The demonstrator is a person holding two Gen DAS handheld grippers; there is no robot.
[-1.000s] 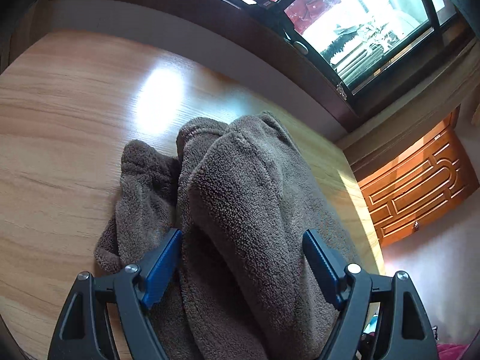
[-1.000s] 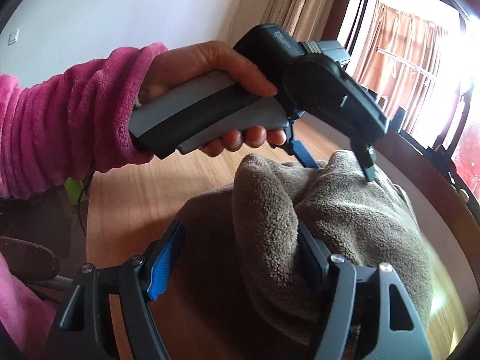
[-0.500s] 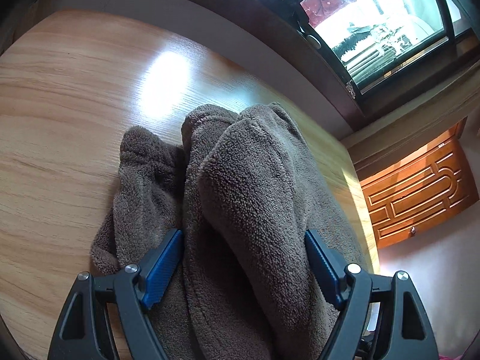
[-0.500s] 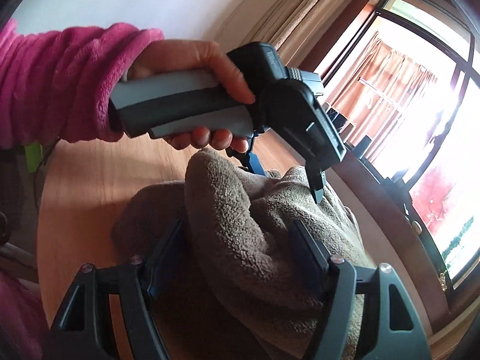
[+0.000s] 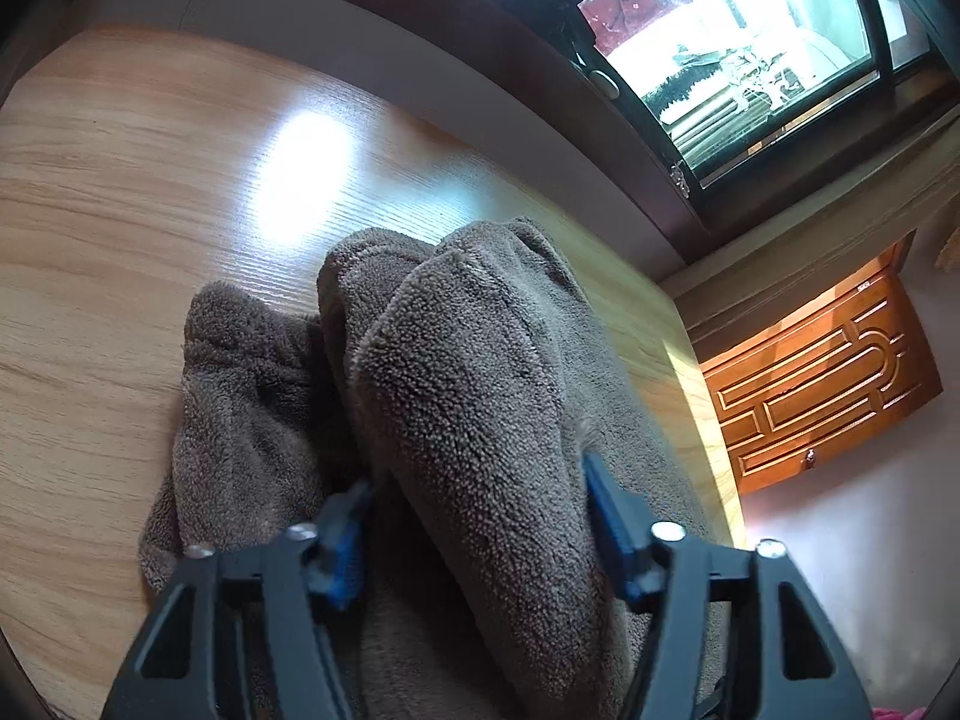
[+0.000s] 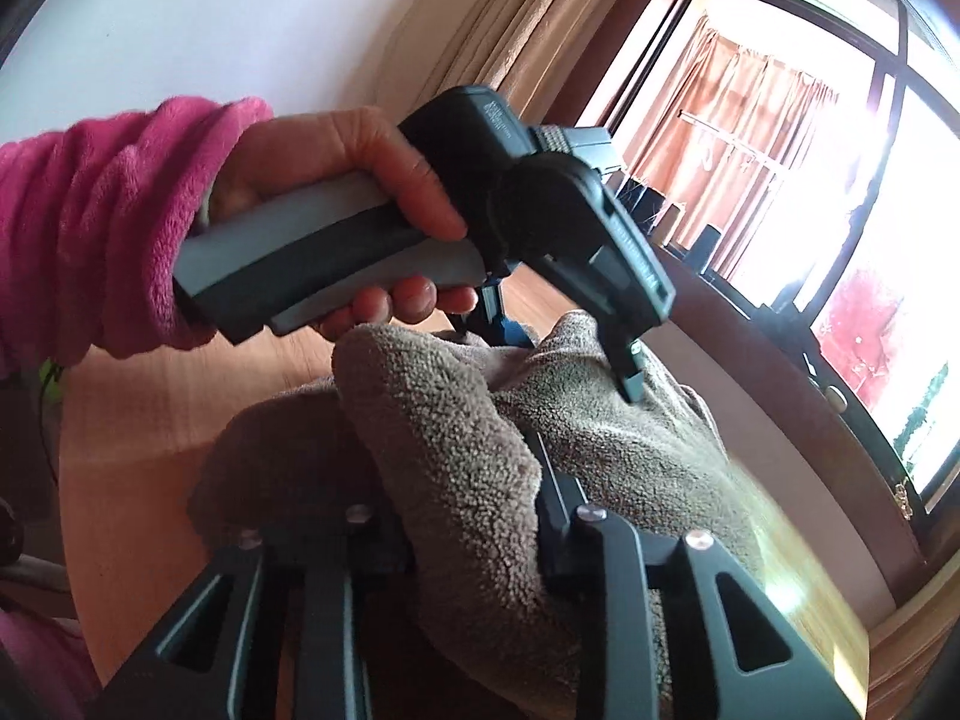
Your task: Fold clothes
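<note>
Both my grippers, left (image 5: 477, 525) and right (image 6: 474, 531), jaws clamped on brown fleece garment (image 5: 456, 396), bunched on wooden table (image 5: 120, 228). Mid-fold; next, carry edge over evenly.

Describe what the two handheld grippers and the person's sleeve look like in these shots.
Each gripper has black, triangular cut-out finger arms with silver bolt heads and blue pads. In the right wrist view, the left gripper shows a grey handle with a dark stripe, a black boxy body and small printed markings. The hand gripping it comes out of a fluffy pink fleece sleeve. No cables show on the grippers.
</note>
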